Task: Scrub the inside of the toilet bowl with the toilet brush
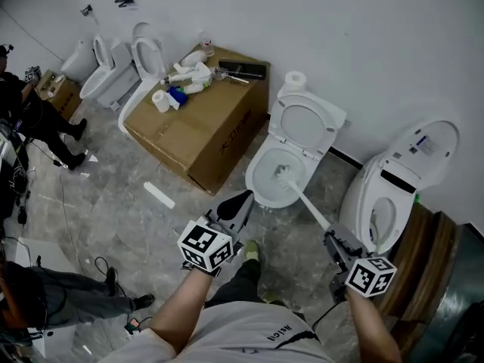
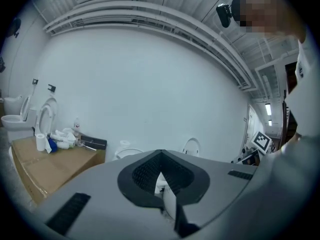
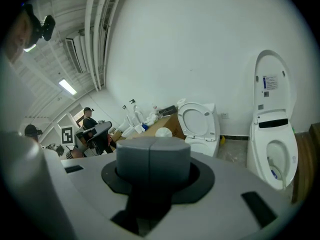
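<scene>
The white toilet (image 1: 302, 123) stands by the wall with its lid up; its bowl (image 1: 261, 187) opens toward me. The toilet brush (image 1: 285, 176) has its white bristle head down inside the bowl, and its long white handle slants back to my right gripper (image 1: 333, 240), which is shut on the handle's end. In the right gripper view the right gripper (image 3: 150, 146) shows its jaws pressed together, with the toilet (image 3: 197, 124) ahead. My left gripper (image 1: 236, 203) hovers just left of the bowl, shut and holding nothing; the left gripper view shows the left gripper (image 2: 161, 156) with its tips meeting.
A cardboard box (image 1: 200, 131) left of the toilet carries bottles and a paper roll (image 1: 160, 100). A second toilet (image 1: 393, 191) stands close on the right beside wooden boards (image 1: 427, 248). More toilets (image 1: 144, 59) stand far left. People (image 1: 30, 112) and cables are at the left edge.
</scene>
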`<state>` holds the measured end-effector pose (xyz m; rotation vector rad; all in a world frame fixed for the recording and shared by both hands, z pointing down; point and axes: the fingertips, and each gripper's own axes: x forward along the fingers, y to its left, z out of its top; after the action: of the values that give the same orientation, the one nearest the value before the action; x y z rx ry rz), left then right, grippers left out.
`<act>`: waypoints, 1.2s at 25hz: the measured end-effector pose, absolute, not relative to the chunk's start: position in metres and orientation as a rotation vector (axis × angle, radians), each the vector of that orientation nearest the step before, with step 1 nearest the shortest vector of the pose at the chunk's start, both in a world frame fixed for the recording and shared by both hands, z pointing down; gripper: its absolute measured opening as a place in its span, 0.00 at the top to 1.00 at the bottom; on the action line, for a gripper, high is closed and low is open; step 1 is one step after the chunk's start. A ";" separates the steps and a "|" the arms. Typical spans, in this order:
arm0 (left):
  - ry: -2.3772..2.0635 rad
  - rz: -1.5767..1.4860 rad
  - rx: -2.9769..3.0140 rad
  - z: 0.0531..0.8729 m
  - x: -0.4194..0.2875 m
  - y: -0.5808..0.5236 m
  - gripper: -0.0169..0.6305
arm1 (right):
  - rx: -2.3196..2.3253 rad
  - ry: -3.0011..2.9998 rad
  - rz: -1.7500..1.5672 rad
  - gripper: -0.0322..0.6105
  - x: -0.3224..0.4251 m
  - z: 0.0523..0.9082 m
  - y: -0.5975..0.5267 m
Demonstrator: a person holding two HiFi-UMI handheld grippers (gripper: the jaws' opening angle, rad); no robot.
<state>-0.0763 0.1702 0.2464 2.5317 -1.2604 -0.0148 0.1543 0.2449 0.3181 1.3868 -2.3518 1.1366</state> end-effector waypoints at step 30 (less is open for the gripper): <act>-1.348 0.181 2.259 0.473 -0.077 -0.099 0.96 | 0.975 -2.063 1.086 0.71 0.089 0.627 0.001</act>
<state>-0.0768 -0.0991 0.4734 2.2585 -1.3480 0.1806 0.0889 0.0012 0.6269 0.9748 -2.0630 1.0864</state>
